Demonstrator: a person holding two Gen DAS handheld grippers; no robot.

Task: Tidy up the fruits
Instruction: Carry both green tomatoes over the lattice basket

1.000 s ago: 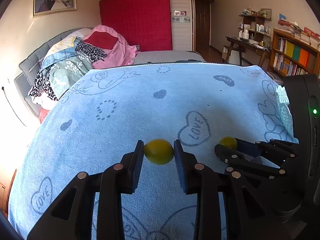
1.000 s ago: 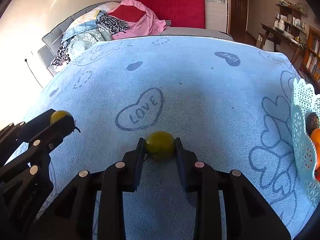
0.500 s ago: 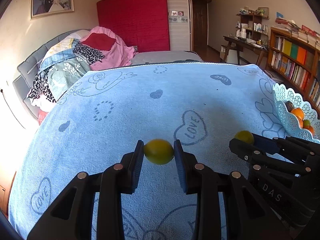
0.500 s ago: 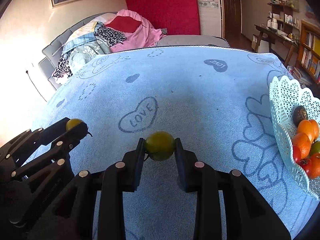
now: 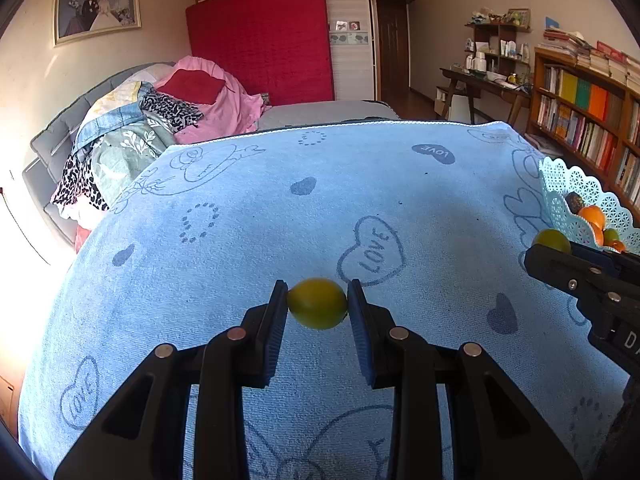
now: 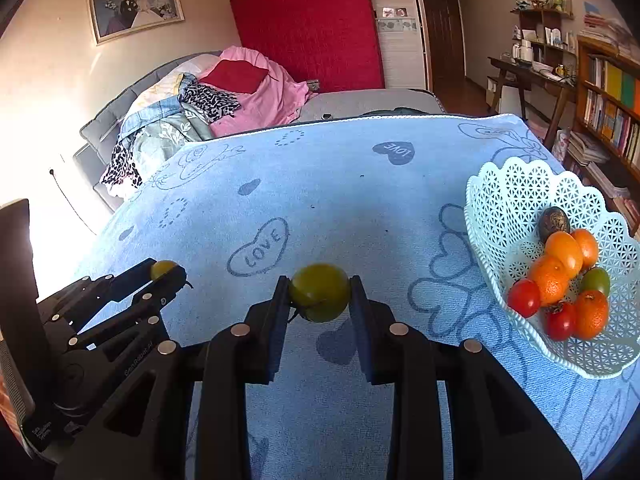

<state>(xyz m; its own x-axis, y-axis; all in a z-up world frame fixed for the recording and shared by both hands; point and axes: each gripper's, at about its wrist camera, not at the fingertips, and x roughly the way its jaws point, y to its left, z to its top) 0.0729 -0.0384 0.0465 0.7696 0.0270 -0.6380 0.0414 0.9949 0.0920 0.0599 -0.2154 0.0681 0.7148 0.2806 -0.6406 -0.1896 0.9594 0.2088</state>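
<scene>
My left gripper (image 5: pixel 317 303) is shut on a yellow-green fruit (image 5: pixel 317 303), held above the blue towel (image 5: pixel 280 208). My right gripper (image 6: pixel 320 293) is shut on a second green fruit (image 6: pixel 320 293), lifted off the towel with its shadow beneath. A white lattice basket (image 6: pixel 504 200) at the right holds several orange, red, green and dark fruits (image 6: pixel 560 276). In the left wrist view the right gripper (image 5: pixel 554 246) shows at the right edge with its fruit (image 5: pixel 553 240), close to the basket (image 5: pixel 568 184). The left gripper (image 6: pixel 166 272) appears at the lower left of the right wrist view.
The towel covers a table whose far edge (image 5: pixel 360 124) borders a bed with piled bedding (image 5: pixel 160 120). A red mattress (image 5: pixel 260 36) leans on the back wall. A bookshelf (image 5: pixel 588 112) and a desk (image 5: pixel 484 80) stand at the right.
My right gripper has risen and moved right toward the basket with its fruit; the basket now shows far more fully. My left gripper has stayed put with its fruit.
</scene>
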